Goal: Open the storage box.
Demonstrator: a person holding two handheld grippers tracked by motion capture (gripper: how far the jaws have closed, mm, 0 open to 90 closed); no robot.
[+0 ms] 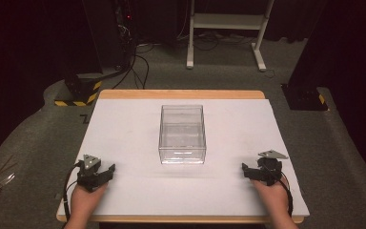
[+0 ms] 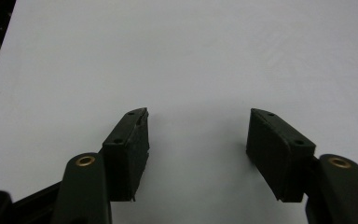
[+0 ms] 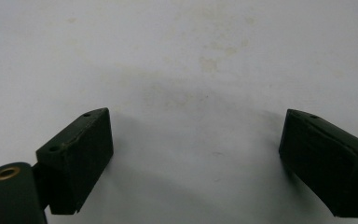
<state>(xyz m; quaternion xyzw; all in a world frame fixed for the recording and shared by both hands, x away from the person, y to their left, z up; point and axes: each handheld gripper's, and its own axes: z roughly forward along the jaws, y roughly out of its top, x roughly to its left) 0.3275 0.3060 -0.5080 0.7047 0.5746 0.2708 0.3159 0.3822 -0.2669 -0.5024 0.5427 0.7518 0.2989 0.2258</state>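
A clear plastic box (image 1: 182, 134) stands empty in the middle of the white table sheet (image 1: 124, 124). My left gripper (image 1: 106, 172) rests near the front left of the sheet, held by a hand, well left of the box. In the left gripper view that gripper (image 2: 198, 121) is open over bare white surface, nothing between its jaws. My right gripper (image 1: 249, 171) sits near the front right, also in a hand, right of the box. Seen in the right gripper view, the gripper (image 3: 196, 123) is open wide above faintly stained white sheet.
The wooden table edge (image 1: 181, 94) shows at the back. On the floor behind are a white frame stand (image 1: 226, 28), cables (image 1: 138, 62) and a black base with yellow-black tape (image 1: 78, 90). Another dark base (image 1: 305, 98) sits at the right.
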